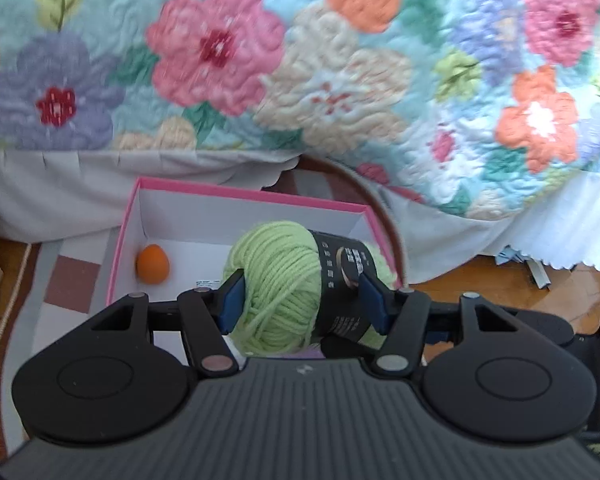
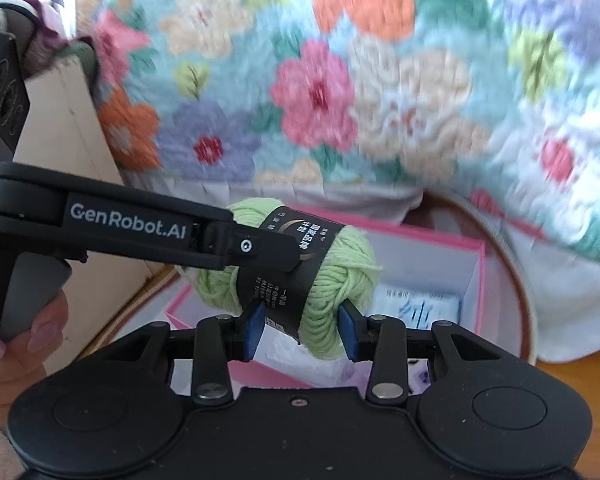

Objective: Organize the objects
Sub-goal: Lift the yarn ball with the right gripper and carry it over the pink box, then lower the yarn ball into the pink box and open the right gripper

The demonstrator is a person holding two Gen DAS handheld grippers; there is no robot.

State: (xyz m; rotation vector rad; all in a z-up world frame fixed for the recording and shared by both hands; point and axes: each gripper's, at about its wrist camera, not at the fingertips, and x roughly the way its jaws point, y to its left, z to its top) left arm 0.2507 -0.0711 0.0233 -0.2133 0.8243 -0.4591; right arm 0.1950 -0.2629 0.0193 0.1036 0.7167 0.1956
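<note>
A light green yarn ball with a black paper label is held above an open pink box with a white inside. My left gripper is shut on the yarn ball, blue pads pressing both sides. In the right wrist view the same yarn ball hangs over the pink box. My right gripper has its blue pads against the yarn's lower part, while the left gripper's finger clamps it from the left. An orange egg-shaped thing lies in the box's left corner.
A floral quilt hangs over the bed behind the box. A patterned rug and wooden floor lie beneath. A white and blue packet lies in the box. A beige board stands at left.
</note>
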